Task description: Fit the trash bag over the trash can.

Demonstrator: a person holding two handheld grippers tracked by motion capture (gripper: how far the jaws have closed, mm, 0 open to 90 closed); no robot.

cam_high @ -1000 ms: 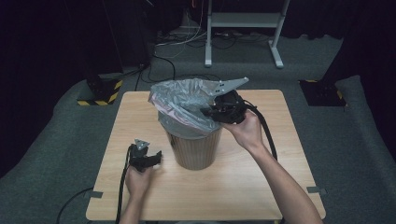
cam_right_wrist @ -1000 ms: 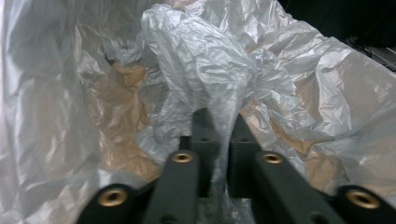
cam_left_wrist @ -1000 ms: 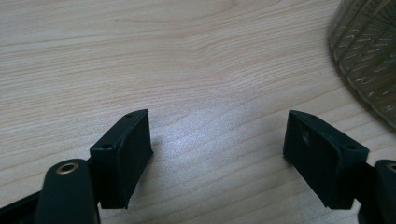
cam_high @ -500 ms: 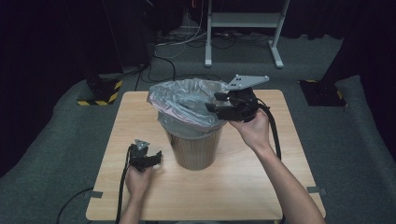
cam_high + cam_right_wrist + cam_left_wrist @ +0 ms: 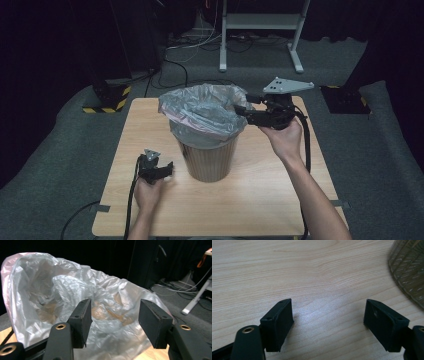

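**Bin mid-table, both grippers apart**

Stood upright at the table's [image 5: 260,200] middle: bin [image 5: 210,157], grey bag [image 5: 202,112] draped over its rim. Hovered at the bag's right edge, jaws apart, nothing between them: right gripper [image 5: 242,110]. Lay low on the wood just left of the bin, jaws wide apart, empty: left gripper [image 5: 167,167].
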